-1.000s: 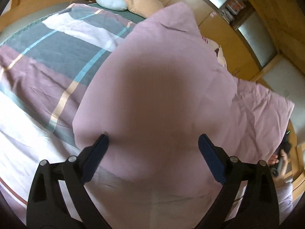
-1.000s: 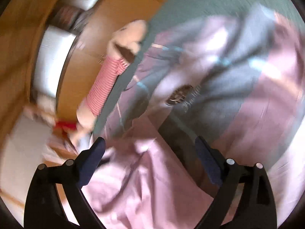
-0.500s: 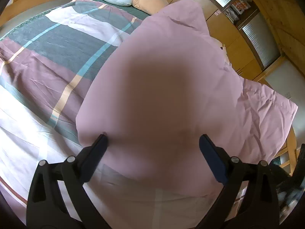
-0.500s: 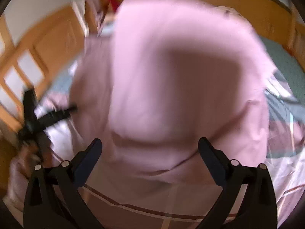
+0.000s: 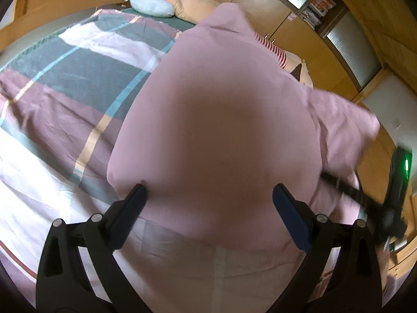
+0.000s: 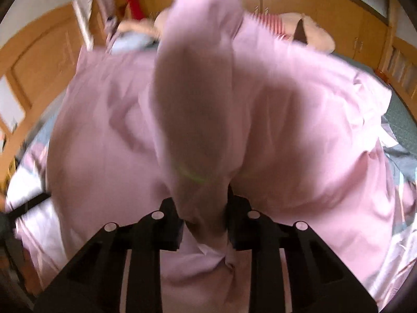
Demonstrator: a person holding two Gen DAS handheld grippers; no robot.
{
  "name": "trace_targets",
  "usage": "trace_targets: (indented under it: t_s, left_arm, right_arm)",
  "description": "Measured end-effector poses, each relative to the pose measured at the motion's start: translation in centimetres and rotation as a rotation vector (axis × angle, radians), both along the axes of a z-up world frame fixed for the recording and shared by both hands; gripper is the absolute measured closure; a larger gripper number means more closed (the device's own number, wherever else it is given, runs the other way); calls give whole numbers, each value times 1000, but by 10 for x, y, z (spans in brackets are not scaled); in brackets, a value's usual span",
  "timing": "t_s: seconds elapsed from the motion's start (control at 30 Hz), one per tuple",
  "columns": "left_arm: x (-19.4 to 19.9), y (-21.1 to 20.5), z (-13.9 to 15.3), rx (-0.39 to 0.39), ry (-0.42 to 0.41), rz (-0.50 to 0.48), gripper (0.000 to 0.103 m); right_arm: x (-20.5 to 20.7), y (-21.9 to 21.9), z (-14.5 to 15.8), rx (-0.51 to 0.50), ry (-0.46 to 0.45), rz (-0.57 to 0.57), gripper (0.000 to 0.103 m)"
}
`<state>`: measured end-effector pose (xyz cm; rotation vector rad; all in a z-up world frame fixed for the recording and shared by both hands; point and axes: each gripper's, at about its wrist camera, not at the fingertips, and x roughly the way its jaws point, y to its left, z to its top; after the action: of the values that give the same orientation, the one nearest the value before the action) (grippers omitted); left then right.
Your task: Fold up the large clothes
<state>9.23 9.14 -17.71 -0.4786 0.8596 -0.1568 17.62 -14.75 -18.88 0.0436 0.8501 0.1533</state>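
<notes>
**Ana:** Where does the pink garment [image 5: 216, 120] sit, and why is it so bunched on one side?

**Ben:** It lies spread over the bed [image 5: 65, 99], on the plaid cover. The right gripper [image 6: 203, 224] has its jaws pinched narrow on a gathered fold of the cloth, and that fold rises in a ridge up the middle of the right wrist view. The ridge looks like what a lifted edge does when it is raised clear of the rest, probably so it can be carried across.

**Ana:** And the left gripper [image 5: 208, 198]?

**Ben:** Its jaws stand wide, with nothing between them. The near hem of the garment lies right at the fingertips, the left one at the cloth's edge. It seems held there ready to take that hem, or to pin it while the other side travels.

**Ana:** What about the soft toys at the head of the bed?

**Ben:** The blue cushion [image 5: 152, 6] and a striped plush [image 5: 276, 52] lie beyond the far edge; the cloth partly covers the plush. A fold carried that way could drag on it.
</notes>
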Motion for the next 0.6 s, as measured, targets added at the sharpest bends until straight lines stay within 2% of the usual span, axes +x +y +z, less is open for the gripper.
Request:
trace_targets:
  t_s: [0.1,0.17,0.2,0.27,0.3,0.37,0.47,0.6]
  left_arm:
    - [0,-8,1,38,-15,-16,4]
    - [2,-12,1,50,-19,-21,4]
    - [4,-14,2,51,-25,-20,4]
    - [10,-22,14,55,-95,-29,4]
    - [14,-28,22,82,-141,-54,4]
    - [19,-40,30,139,-183,-72,3]
    - [35,-62,25,200,-149,-165,2]
    - [42,-69,11,293,-89,-188,2]
  right_arm:
    - [25,4,-7,-6,10,-26,70]
    - [27,11,-15,-56,0,-21,48]
    - [23,9,-14,-69,-11,-20,44]
    - [18,8,-15,-81,-27,-18,38]
    - [16,6,-16,-71,-28,-15,36]
    - [19,1,-15,-53,-13,-13,29]
    - [30,-7,-11,-51,-15,-2,24]
    - [25,-36,-3,-38,-78,-61,18]
